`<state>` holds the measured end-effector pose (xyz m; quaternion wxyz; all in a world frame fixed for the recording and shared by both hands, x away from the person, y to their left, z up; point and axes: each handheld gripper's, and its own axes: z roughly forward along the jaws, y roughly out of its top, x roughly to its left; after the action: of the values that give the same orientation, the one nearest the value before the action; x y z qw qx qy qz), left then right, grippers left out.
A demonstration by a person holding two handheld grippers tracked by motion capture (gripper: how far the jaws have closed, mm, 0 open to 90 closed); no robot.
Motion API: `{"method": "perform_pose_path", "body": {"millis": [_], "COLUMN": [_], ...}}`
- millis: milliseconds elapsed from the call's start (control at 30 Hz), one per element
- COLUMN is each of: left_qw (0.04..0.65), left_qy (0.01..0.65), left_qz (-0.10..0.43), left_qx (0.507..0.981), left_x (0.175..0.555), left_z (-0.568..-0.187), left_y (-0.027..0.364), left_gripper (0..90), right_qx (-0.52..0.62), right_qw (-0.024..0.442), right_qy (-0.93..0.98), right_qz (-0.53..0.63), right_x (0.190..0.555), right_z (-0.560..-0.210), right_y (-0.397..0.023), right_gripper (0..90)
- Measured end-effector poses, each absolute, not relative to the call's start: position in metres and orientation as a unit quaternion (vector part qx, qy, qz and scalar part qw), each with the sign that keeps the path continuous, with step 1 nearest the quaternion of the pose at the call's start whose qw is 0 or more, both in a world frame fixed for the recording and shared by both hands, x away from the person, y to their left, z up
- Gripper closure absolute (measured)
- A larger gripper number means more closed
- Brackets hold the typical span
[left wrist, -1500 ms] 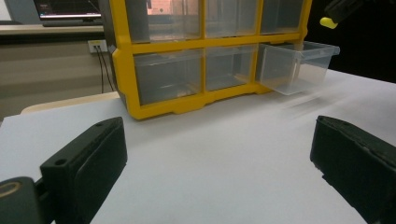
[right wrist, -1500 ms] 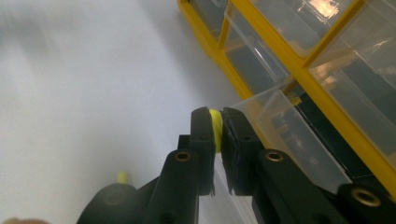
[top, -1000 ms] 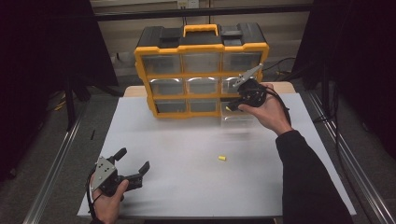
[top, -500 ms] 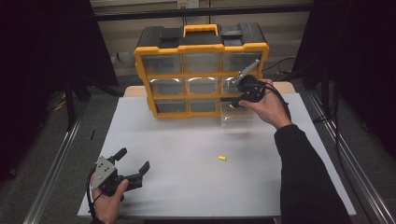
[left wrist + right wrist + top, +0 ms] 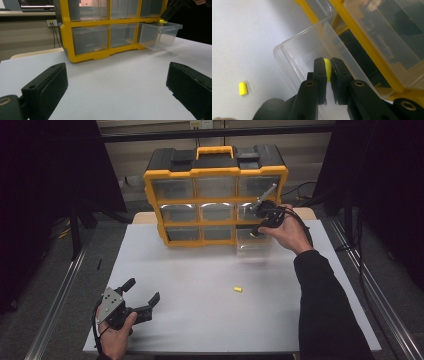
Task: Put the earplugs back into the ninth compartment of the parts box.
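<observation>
The right gripper (image 5: 328, 65) has a little yellow plug (image 5: 327, 67) pinched tight between its jaws, hanging right over the clear drawer (image 5: 298, 60) pulled out of the bottom right of the yellow organizer (image 5: 216, 200). I'd bring the tip lower, inside the walls, before letting go, so the plug doesn't bounce out. The left gripper (image 5: 142, 299) rests wide open and empty at the near edge of the table (image 5: 200, 270), with a second plug (image 5: 237, 289) lying loose mid-table.
</observation>
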<state>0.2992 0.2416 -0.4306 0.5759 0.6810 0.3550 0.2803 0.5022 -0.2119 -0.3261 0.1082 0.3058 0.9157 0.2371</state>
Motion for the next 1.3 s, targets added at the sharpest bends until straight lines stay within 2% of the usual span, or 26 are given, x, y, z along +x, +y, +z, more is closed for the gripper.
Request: {"method": "perform_pose_path", "body": {"millis": [333, 867, 1067, 1133, 1200, 1267, 1300], "left_qw": [0.578, 0.573, 0.573, 0.574, 0.573, 0.574, 0.574], "left_qy": [0.357, 0.360, 0.359, 0.360, 0.359, 0.359, 0.359], "left_qz": [0.281, 0.285, 0.285, 0.285, 0.285, 0.283, 0.283], "left_qx": [0.678, 0.679, 0.679, 0.678, 0.679, 0.679, 0.679], "left_x": [0.299, 0.300, 0.300, 0.300, 0.300, 0.299, 0.299], "left_z": [-0.431, -0.431, -0.431, -0.431, -0.431, -0.431, -0.431], "left_y": [0.241, 0.241, 0.241, 0.241, 0.241, 0.241, 0.241], "left_gripper": [3.8, 3.8, 3.8, 3.8, 3.8, 3.9, 3.8], "right_qx": [0.303, 0.313, 0.323, 0.331, 0.336, 0.342, 0.342], "right_qw": [0.091, 0.091, 0.102, 0.106, 0.114, 0.119, 0.125], "right_qy": [0.921, 0.919, 0.910, 0.904, 0.898, 0.891, 0.889], "right_qz": [0.226, 0.221, 0.241, 0.247, 0.262, 0.275, 0.276], "right_x": [0.503, 0.507, 0.505, 0.504, 0.502, 0.500, 0.499], "right_z": [-0.337, -0.346, -0.345, -0.344, -0.344, -0.344, -0.343], "right_y": [-0.212, -0.216, -0.221, -0.224, -0.227, -0.229, -0.229], "right_gripper": [82.7, 79.3, 70.9, 62.7, 59.6, 49.5, 47.5]}}
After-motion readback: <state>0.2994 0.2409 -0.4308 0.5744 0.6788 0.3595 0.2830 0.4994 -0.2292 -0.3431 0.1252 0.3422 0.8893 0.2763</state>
